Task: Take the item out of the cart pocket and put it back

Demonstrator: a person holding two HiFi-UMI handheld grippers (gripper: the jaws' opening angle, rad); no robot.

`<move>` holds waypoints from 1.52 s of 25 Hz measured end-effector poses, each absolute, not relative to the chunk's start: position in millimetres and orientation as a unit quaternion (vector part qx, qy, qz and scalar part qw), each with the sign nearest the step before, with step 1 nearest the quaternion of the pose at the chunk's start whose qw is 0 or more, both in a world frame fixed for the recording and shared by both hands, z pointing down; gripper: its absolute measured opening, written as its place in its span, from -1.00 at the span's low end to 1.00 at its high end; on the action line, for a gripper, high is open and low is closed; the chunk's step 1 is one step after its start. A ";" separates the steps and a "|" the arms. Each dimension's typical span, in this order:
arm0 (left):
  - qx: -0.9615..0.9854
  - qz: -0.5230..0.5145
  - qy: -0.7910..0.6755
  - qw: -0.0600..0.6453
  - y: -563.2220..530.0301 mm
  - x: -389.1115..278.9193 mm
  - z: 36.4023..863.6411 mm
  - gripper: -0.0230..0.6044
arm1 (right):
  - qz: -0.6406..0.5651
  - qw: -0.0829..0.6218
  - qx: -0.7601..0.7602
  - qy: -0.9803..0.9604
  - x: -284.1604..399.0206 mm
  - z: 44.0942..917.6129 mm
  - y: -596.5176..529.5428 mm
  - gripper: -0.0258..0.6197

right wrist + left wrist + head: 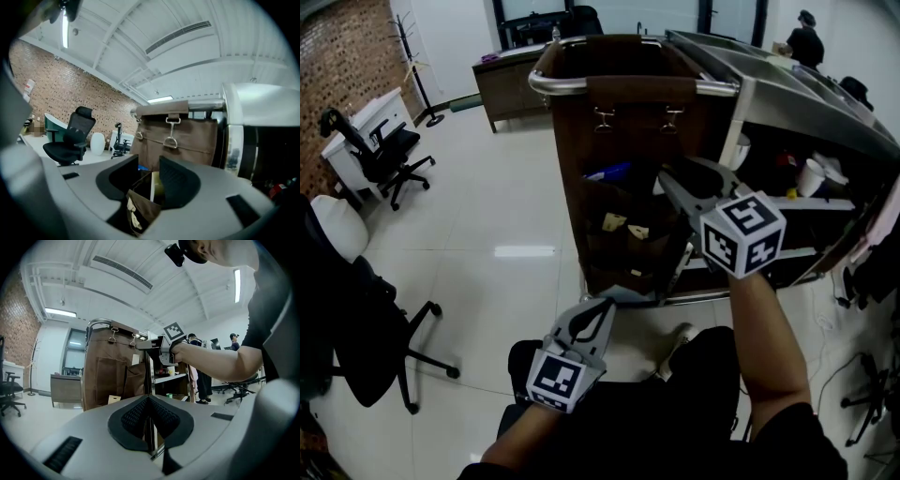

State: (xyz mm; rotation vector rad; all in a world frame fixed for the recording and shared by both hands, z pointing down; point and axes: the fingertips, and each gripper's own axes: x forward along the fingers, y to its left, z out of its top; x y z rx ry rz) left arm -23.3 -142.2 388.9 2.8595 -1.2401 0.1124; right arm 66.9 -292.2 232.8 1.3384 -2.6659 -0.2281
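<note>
We note right gripper point(149, 163) released, jaws apart at the brown cart pocket point(611, 246); left gripper point(149, 398) clenched, empty

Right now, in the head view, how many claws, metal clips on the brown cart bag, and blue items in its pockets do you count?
Claws: 2, the left claw and the right claw
Metal clips: 2
Blue item: 1
Total: 5
</note>
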 end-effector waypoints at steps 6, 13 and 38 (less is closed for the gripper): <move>0.918 0.034 -0.395 0.010 -139.2 -19.2 385.7 -0.93 | -0.072 -0.001 0.408 -0.910 64.4 211.2 -226.7 -0.89; 0.918 0.026 -0.394 0.017 -140.4 -18.9 385.9 -0.93 | -0.049 -0.046 0.397 -0.915 69.5 226.0 -165.3 -0.89; 0.923 0.038 -0.383 0.012 -132.0 -10.1 399.8 -0.93 | 0.066 0.050 0.396 -0.914 49.0 413.7 -132.2 -0.89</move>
